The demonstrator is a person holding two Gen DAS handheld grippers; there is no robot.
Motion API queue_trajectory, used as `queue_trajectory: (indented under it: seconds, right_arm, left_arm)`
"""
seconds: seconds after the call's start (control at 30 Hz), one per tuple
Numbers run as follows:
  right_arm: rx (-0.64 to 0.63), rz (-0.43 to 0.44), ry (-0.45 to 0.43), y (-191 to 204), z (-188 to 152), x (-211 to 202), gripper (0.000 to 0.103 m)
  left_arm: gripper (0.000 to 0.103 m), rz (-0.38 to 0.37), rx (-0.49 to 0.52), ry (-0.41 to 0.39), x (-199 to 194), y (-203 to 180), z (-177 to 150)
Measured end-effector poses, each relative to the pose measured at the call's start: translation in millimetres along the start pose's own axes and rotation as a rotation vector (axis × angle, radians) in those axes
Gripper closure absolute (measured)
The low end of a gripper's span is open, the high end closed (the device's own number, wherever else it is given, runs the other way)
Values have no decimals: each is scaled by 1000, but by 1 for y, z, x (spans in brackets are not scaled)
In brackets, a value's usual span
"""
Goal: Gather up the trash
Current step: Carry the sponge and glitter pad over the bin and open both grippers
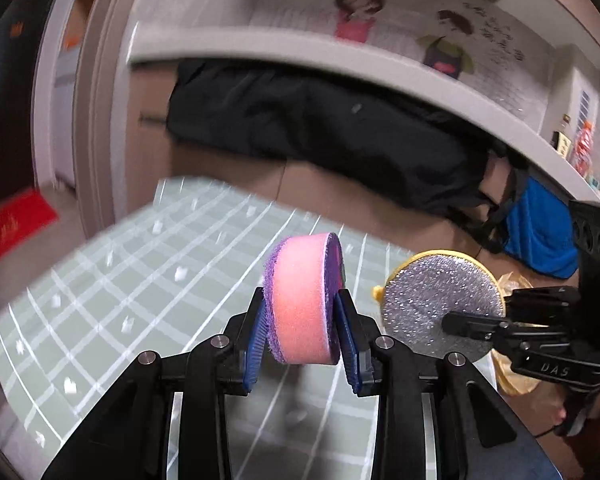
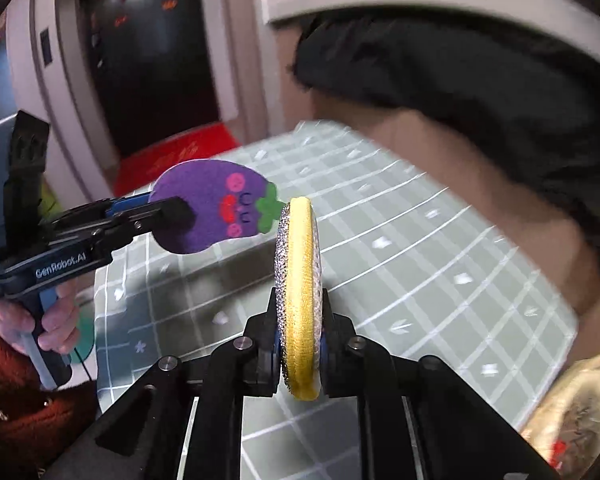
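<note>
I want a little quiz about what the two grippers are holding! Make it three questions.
1. True or false: the left gripper is shut on the pink and purple sponge.
2. What is the right gripper holding? A) a cup B) the yellow-edged silver scrubber C) nothing
3. Fill in: both things hang above the green checked ____.

Key: 1 true. 2 B. 3 tablecloth.
</note>
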State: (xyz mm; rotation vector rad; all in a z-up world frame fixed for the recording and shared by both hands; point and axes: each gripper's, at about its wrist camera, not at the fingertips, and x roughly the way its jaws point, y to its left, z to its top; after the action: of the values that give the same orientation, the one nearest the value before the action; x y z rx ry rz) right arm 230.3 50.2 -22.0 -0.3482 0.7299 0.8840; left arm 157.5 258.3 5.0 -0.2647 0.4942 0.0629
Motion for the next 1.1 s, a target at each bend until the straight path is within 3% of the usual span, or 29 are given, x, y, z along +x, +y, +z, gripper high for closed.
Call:
queue_trajectory:
  seconds: [0.13,0.37,0.73,1.1]
  right_arm:
    - [15,-72,-98,-21,1,-46,89]
    - [61,-176,-214,-61,-10,-111,89]
    - [163,-313,-359,-124,-55,-184,89]
    - [284,-448,-383,-190,-102,-228,89]
  left_arm:
    - [69,18,53,-83,-6,-47,22]
    - [69,2,101,-144,-3,-116,38]
    - [69,-129,180,-214,13,-220,41]
    - [69,-300,209,-78,69,-305,13]
